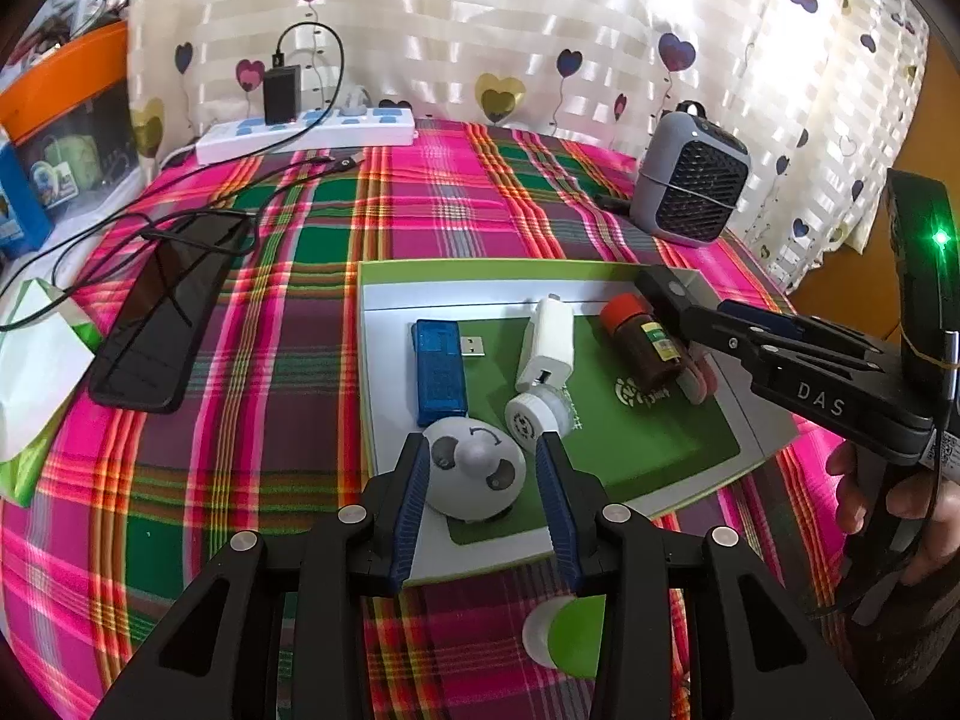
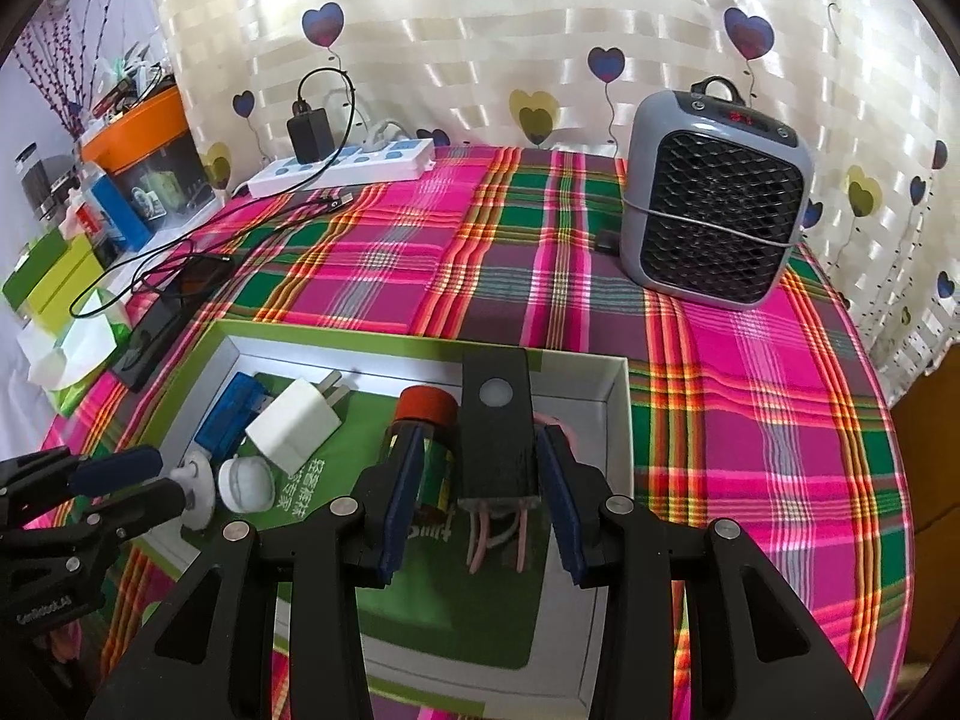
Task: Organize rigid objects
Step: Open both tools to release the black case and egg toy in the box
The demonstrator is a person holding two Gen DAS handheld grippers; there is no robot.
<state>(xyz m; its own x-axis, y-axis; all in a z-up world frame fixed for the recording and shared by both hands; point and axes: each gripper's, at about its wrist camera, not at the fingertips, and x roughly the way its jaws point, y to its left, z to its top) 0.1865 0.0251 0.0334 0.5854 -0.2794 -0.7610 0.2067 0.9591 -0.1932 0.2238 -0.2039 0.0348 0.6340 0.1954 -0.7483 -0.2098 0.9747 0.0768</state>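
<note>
A green-and-white tray [image 1: 372, 360] lies on the plaid cloth. In it are a blue USB stick [image 1: 438, 372], a white charger [image 1: 549, 348], a red-capped brown bottle [image 1: 645, 354] and a white-capped jar [image 1: 528, 420]. My left gripper [image 1: 483, 444] is open around a grey-white round gadget [image 1: 474, 468] at the tray's near edge. Its left pad touches the gadget, and a sliver of green shows by the right pad. My right gripper [image 2: 480, 435] is open over a black block [image 2: 495, 438] with pink cords. The bottle [image 2: 427, 408] shows in the gap beside the block.
A green-and-white container [image 1: 564, 633] lies on the cloth below my left gripper. A dark phone [image 1: 162, 312] with cables and a tissue pack [image 1: 36, 360] are on the left. A power strip [image 1: 306, 132] sits at the back and a grey heater [image 2: 714, 198] at the back right.
</note>
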